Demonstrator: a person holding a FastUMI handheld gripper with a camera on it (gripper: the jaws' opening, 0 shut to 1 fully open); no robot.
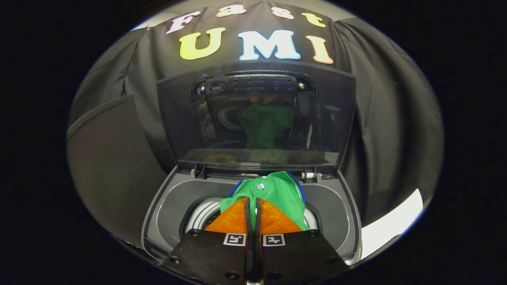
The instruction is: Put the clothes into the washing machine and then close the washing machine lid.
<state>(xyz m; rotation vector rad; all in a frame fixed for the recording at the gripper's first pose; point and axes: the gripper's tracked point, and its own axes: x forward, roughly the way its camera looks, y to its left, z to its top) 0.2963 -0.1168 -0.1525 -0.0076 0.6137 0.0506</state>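
The claw [253, 204] is pinched together on a green garment [277, 192], which hangs over the washing machine [174, 206] drum opening; the lid [253, 118] stands raised behind.

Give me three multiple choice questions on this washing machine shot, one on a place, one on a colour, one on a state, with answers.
1. Where is the garment?
A. over the drum opening
B. on the floor
C. on top of the lid

2. Its main colour?
A. red
B. green
C. white

3. The washing machine lid is:
A. shut
B. raised
C. removed

Answers:
1 A, the claw is shut on it above the drum.
2 B, green cloth with a blue edge.
3 B, it stands up behind the opening.
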